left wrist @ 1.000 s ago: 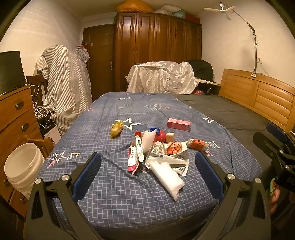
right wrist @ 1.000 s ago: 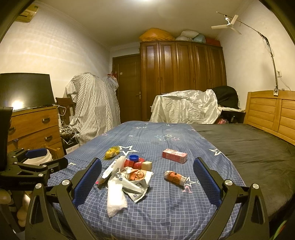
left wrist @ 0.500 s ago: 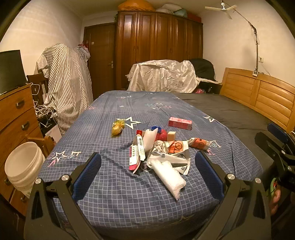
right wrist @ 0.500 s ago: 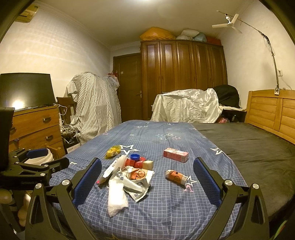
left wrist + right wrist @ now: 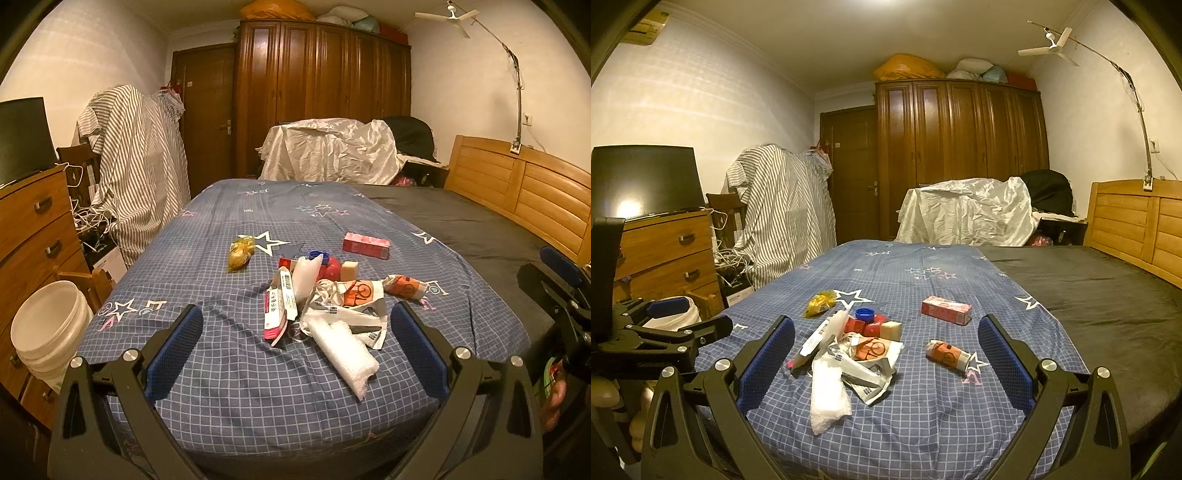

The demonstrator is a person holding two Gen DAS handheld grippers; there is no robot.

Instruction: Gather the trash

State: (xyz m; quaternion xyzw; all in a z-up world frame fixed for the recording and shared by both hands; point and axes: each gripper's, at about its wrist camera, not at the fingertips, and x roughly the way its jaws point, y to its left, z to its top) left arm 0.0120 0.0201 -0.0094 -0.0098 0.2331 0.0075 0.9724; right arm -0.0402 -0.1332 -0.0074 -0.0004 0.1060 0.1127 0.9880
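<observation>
Trash sits in a loose pile on the blue checked bedspread [image 5: 229,384], straight ahead of both claws and untouched. Left gripper [image 5: 295,350] is spread wide and empty, hovering short of the bed edge; the bubble-wrap piece [image 5: 345,352] lies just ahead between its fingers, nearest item. Right gripper [image 5: 884,360] is also wide and empty; from it the crumpled white wrappers [image 5: 866,363] are dead ahead and the orange-labelled roll [image 5: 945,352] lies ahead, toward its right finger. Pink box [image 5: 946,309] is farther out, yellow packet [image 5: 241,254] farther out toward the left. Red items with a blue cap [image 5: 865,314] and a pale block sit behind the pile.

Likely step: approach for first pick. White bucket [image 5: 50,328] stands on the floor off to the left gripper's left side, probably the bin.

To do it well: take the nearest piece first, come down with fingers straddling it, close on the bulk and not the sheet. Bubble wrap will squash, so grip mid-body. Flat wrappers may need a pinch at a raised fold. Keep the other claw clear of the path to the bucket.
</observation>
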